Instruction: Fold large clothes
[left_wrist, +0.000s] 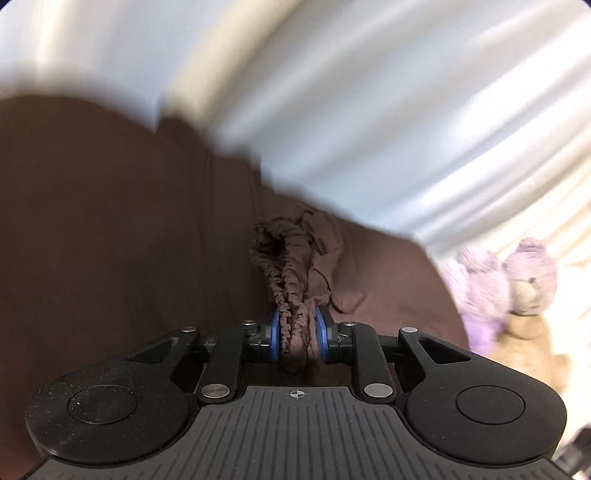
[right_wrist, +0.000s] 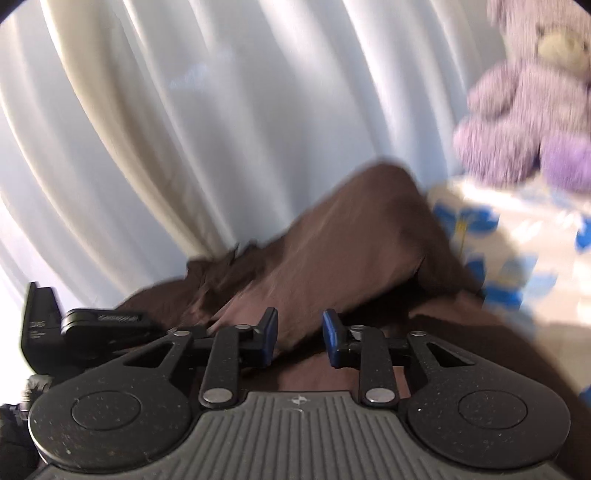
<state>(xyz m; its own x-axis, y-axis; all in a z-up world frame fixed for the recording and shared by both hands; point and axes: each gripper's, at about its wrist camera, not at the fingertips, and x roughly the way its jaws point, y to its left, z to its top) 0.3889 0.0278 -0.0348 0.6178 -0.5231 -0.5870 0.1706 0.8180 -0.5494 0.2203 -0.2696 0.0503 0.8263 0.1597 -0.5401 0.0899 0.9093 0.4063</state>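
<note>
The large brown garment (left_wrist: 110, 221) lies spread below both grippers. My left gripper (left_wrist: 297, 328) is shut on its gathered, ruffled elastic edge (left_wrist: 284, 266), which bunches up between the blue pads (left_wrist: 274, 332) and rises ahead of them. In the right wrist view a raised fold of the same brown garment (right_wrist: 351, 236) runs down between the blue pads (right_wrist: 270, 334) of my right gripper (right_wrist: 300, 334). The jaws stand narrow, and the fold seems to fill the gap between them. The picture is blurred.
White curtain-like fabric (left_wrist: 369, 92) hangs behind. A purple plush bear (right_wrist: 528, 110) sits at the right on bedding with blue flowers (right_wrist: 491, 236); beside it is a beige plush (left_wrist: 528, 317). A black device (right_wrist: 40, 321) juts in at the left of the right wrist view.
</note>
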